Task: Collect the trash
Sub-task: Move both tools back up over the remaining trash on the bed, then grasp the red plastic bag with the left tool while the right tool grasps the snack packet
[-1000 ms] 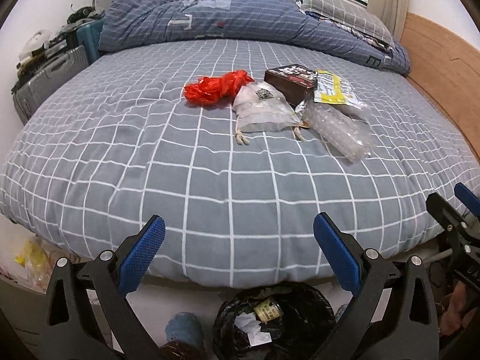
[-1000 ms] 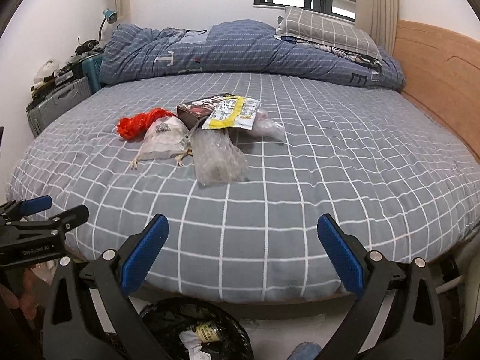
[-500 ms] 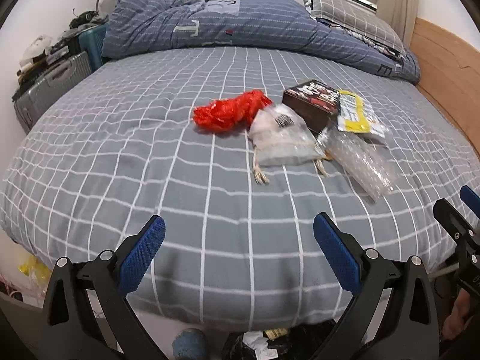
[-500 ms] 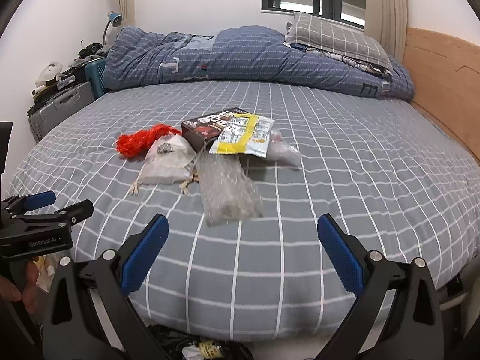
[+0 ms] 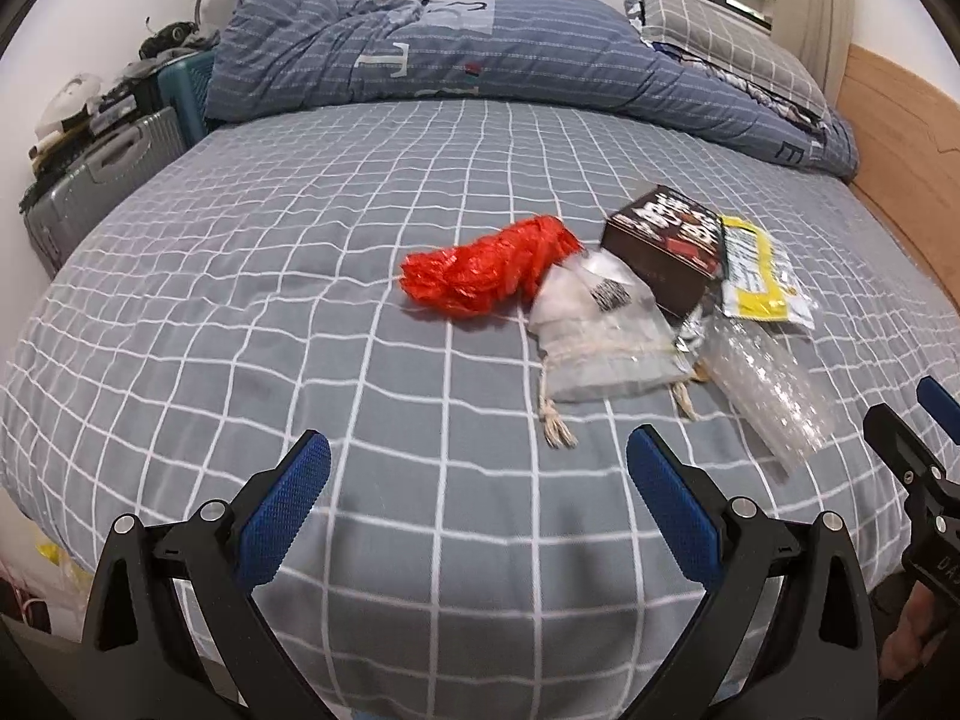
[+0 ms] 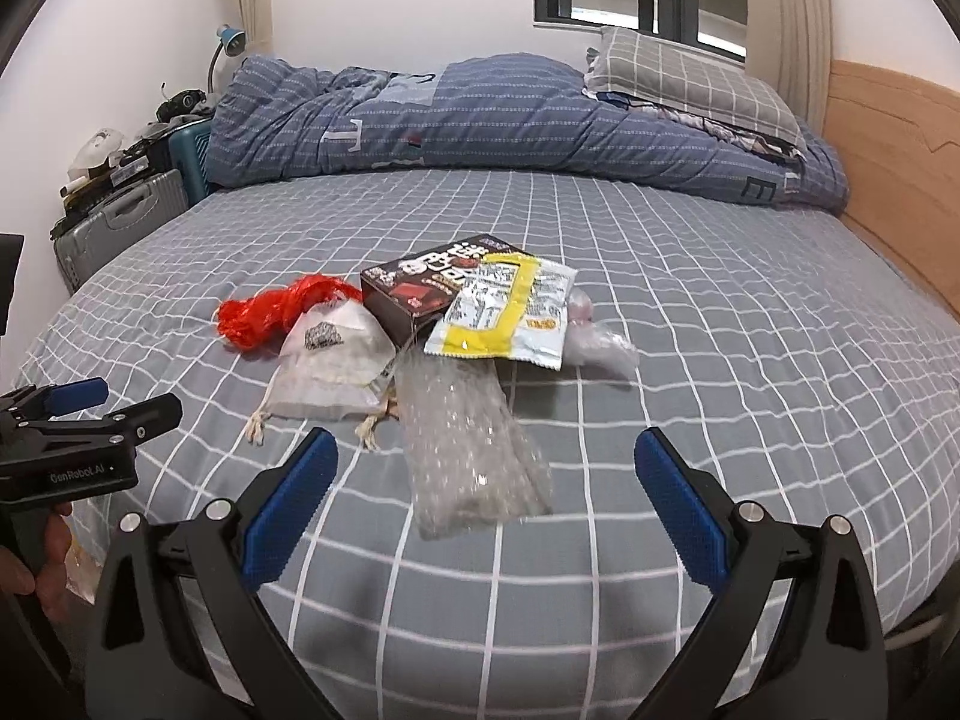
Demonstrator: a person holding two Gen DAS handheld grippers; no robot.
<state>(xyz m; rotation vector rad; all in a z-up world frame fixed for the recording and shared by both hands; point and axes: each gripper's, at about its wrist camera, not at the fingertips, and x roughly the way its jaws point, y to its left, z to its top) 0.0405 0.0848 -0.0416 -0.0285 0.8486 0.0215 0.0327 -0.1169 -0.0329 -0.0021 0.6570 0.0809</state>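
hovering: left gripper (image 5: 477,477) and right gripper (image 6: 483,480) both hang over the near edge of the bed (image 5: 300,300), side by side, fingers pointing at the trash
left gripper: jaws spread wide, blue pads (image 5: 282,507) far apart, nothing between them, only grid sheet showing in the gap
right gripper: jaws spread just as wide, pads (image 6: 684,513) bare, holding nothing; the near end of the bubble wrap sits in the gap but untouched
landmark: dark snack box (image 5: 663,243) lies flat on the bed, middle of the sheet, everything else placed from it
red plastic bag (image 5: 486,267): crumpled, just left of the box, on the sheet
drawstring pouch (image 5: 600,330): pale, barcode label on top, in front of the box and touching it, overlapping the red bag's end, cords trailing toward the grippers
yellow wrapper (image 6: 504,315): flat, leaning over the box's right side, printed face up
bubble wrap (image 6: 471,450): clear sheet, in front of the box, running toward the right gripper, far end tucked under the yellow wrapper
clear plastic scrap (image 6: 600,345): right of the box, peeking out beyond the wrapper
duvet (image 5: 480,54): blue, bunched up well behind the box along the far side
pillow (image 6: 690,81): checked, behind and right of the box, on the duvet
suitcase (image 5: 102,174): grey, far left of the box, off the bed
hand (image 6: 36,570): a person's hand grips the left gripper's handle, seen at the right camera's left edge
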